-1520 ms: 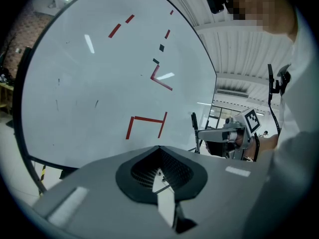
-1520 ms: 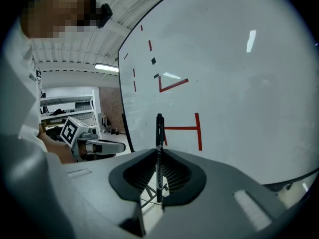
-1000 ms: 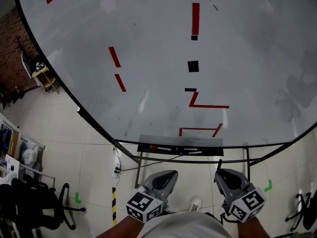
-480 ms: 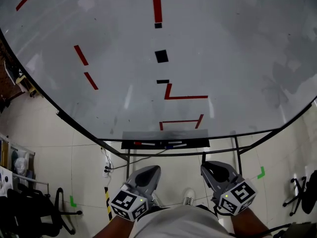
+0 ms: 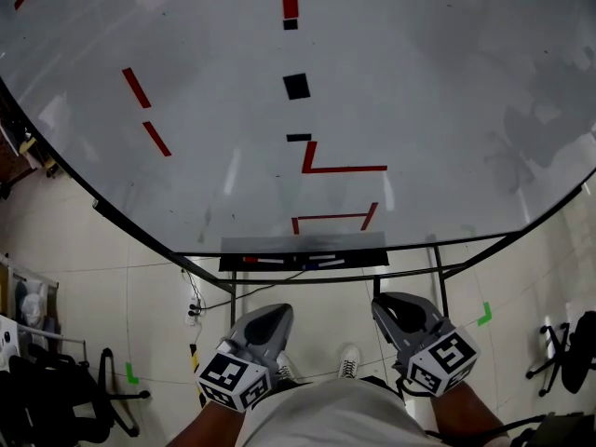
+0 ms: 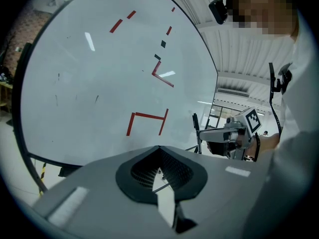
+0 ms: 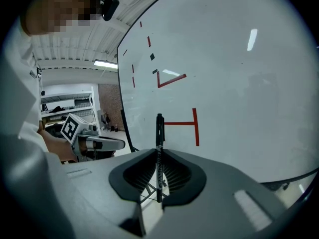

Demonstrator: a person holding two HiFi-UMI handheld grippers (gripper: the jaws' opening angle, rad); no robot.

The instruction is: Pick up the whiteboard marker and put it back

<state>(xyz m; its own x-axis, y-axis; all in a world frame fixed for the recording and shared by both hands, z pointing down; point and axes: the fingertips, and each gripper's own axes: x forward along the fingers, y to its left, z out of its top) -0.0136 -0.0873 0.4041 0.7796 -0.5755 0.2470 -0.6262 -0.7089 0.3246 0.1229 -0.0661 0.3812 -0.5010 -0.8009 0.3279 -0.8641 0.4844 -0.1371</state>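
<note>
A black whiteboard marker [image 7: 159, 133] stands upright between the jaws of my right gripper [image 7: 159, 151], which is shut on its lower barrel. The cap end points at the whiteboard [image 7: 239, 59]. In the head view the right gripper [image 5: 400, 310] hangs low, below the board's black tray [image 5: 372, 259], and the marker cannot be made out there. Several pens lie in that tray, one of them red [image 5: 250, 260]. My left gripper [image 5: 256, 329] is held beside it at the same height; in the left gripper view its jaws [image 6: 159, 148] meet with nothing between them.
The whiteboard [image 5: 419, 82] carries red and black tape marks and stands on a black metal frame [image 5: 438, 273]. A power strip with cables [image 5: 193, 310] lies on the tiled floor. Office chairs stand at the left [image 5: 56, 389] and right [image 5: 568, 361]. The person's shoe [image 5: 348, 361] shows between the grippers.
The head view has swung, so board and tray sit further left and higher in the picture. Both grippers have drifted left with it and keep the same pose and grip.
</note>
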